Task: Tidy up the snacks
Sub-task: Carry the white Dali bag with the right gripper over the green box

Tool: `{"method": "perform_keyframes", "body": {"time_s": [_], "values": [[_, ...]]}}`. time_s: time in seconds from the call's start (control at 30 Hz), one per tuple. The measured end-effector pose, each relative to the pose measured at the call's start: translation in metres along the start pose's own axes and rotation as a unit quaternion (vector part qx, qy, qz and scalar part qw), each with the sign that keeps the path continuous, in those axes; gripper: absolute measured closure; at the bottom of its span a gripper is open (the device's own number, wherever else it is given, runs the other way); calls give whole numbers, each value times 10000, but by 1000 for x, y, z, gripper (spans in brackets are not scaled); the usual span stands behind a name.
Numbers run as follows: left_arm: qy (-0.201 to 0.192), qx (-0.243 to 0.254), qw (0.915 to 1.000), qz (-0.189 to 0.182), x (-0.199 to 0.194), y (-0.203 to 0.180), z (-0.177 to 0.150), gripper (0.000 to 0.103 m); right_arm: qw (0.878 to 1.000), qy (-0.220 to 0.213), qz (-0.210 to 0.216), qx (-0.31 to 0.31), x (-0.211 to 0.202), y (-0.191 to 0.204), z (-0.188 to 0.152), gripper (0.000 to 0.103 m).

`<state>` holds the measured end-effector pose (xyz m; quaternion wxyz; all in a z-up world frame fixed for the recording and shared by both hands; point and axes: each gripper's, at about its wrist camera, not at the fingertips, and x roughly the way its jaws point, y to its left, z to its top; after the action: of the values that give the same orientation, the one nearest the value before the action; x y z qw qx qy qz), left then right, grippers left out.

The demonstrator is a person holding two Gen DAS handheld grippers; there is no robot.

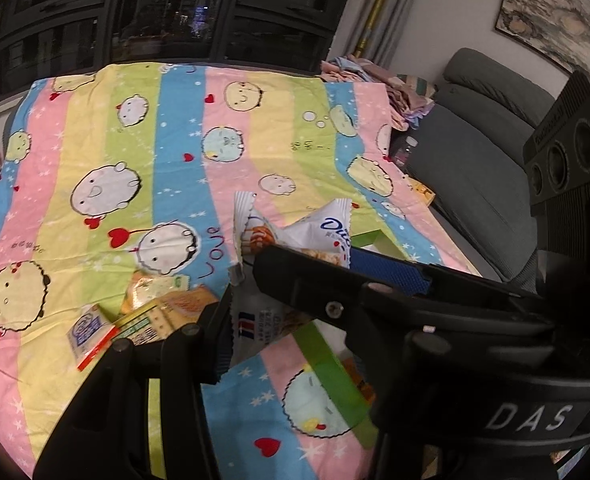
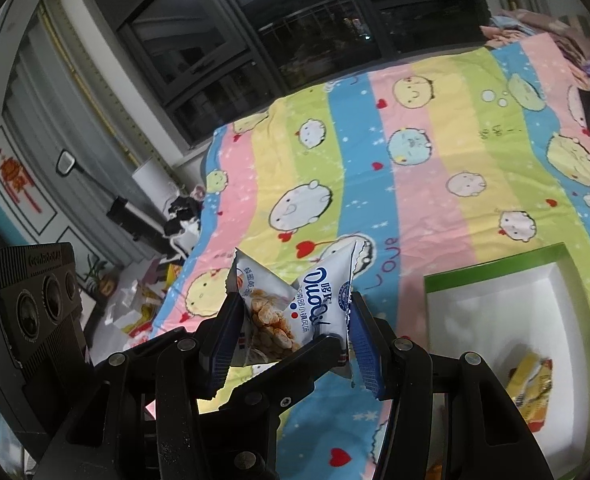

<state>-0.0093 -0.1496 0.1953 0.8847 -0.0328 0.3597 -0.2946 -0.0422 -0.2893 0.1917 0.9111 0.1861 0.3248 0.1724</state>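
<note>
A white snack bag [image 2: 315, 292] with biscuits printed on it is pinched between the blue pads of my right gripper [image 2: 295, 300], above the striped cartoon cloth [image 2: 415, 184]. In the left wrist view the same bag [image 1: 327, 228] hangs in front of my left gripper [image 1: 283, 320], whose jaws close on its lower part. A black finger with a blue pad [image 1: 387, 272] crosses that view from the right. The two grippers overlap at the bag. A green-rimmed white box [image 2: 495, 268] lies on the cloth to the right and holds a yellow packet [image 2: 531, 384].
Several loose snack packets [image 1: 155, 292] lie on the cloth at the lower left of the left wrist view. A grey sofa [image 1: 475, 180] runs along the table's right side, with folded cloths [image 1: 375, 76] at the far corner. Dark windows stand behind.
</note>
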Motion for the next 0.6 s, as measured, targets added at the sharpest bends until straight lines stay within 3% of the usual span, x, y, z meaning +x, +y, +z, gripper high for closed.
{"method": "perform_keyframes", "body": {"time_s": [0.6], "values": [[282, 360, 9981, -401, 41, -48, 13, 56, 9971, -267, -450, 552, -26, -57, 7, 48]]}}
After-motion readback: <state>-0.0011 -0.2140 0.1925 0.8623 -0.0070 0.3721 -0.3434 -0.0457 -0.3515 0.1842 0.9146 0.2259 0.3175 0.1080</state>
